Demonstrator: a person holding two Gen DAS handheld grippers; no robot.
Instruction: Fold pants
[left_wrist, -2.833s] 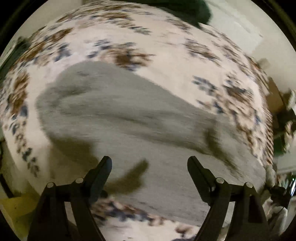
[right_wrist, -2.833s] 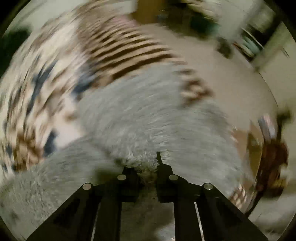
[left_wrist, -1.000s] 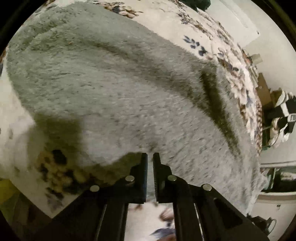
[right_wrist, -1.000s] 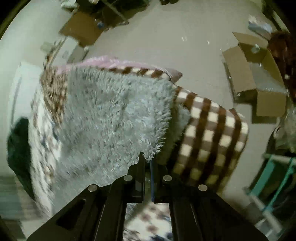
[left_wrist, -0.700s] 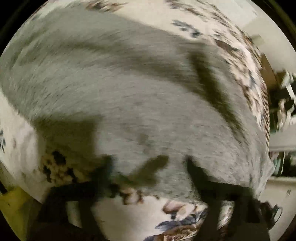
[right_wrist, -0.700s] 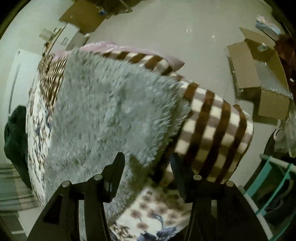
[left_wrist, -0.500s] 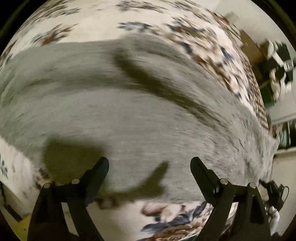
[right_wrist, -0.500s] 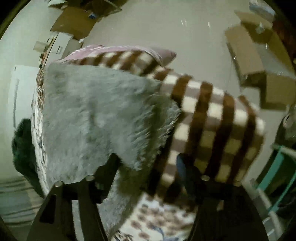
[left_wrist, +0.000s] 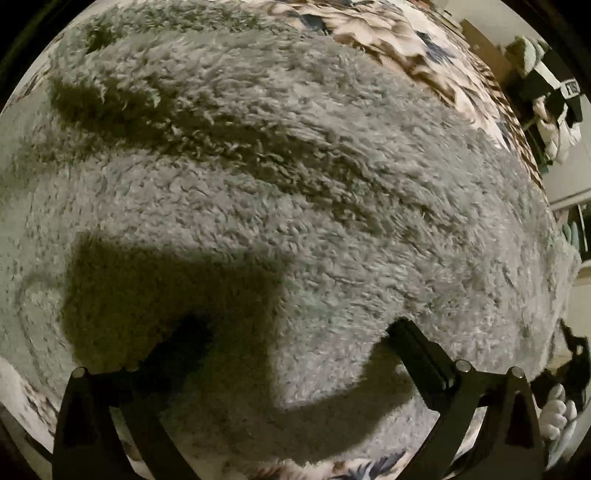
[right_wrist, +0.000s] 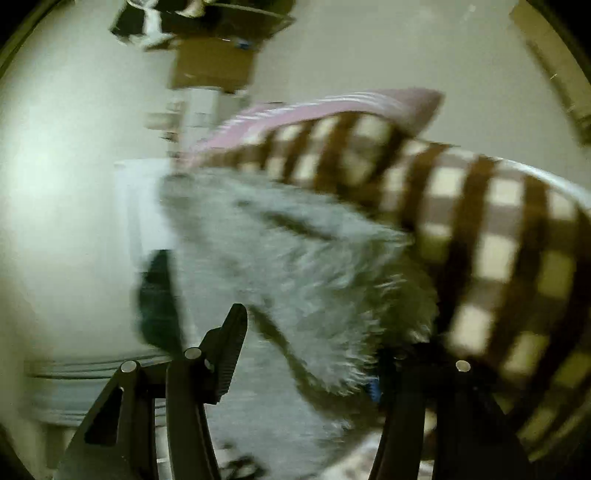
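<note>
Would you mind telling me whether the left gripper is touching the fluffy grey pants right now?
Cannot tell. In the left wrist view the left gripper is open just above the fluffy grey pants, its shadow meeting the fingers, but neither contact nor gap shows plainly.

— Setting? 
— Home, a bedroom by the look of it. Floral bedspread (left_wrist: 413, 48) spread over a wide soft surface, brown-and-cream checked blanket (right_wrist: 480, 221) hanging off its edge, pink-striped cushion or pillow (right_wrist: 332, 105) behind. 
— Anything beyond the bed? 
— Bare pale floor (right_wrist: 406, 44) with a cardboard box (right_wrist: 212, 66) on it. Clothing or bags piled at the side (left_wrist: 546, 110), too blurred to name.
</note>
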